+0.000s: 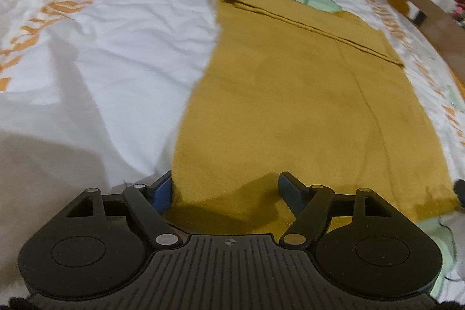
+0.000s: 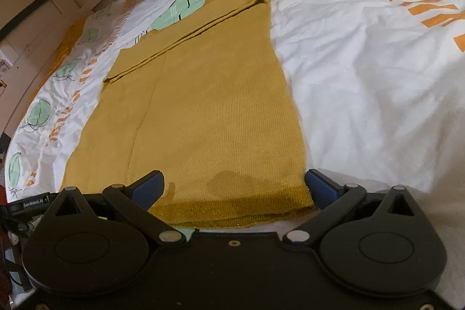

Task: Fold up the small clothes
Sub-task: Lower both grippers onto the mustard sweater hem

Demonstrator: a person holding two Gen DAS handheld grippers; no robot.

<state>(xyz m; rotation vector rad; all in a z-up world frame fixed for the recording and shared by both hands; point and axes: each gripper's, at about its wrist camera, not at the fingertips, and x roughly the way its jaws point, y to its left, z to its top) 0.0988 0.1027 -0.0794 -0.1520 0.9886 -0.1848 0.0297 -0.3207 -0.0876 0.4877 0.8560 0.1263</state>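
Lying flat on the white printed duvet (image 1: pixel 116 54) is a mustard knit garment (image 1: pixel 290 106), already narrowed into a long panel with a fold line crossing its far end, so the side folds look done and the step in hand reads as the lengthwise fold of the near hem.

Over on the left, the left gripper (image 1: pixel 226 188) hangs over the near left corner with its jaws spread wide and nothing held; the cloth's left edge runs just inside the left blue pad, the fabric passing under the gap.

Across to the right, the right gripper (image 2: pixel 235 185) is spread just as wide, empty too, straddling the hem; the right edge of the garment sits beside the right pad.

Next, I judge, both need to drop, pinch the hem corners and carry them toward the far end.
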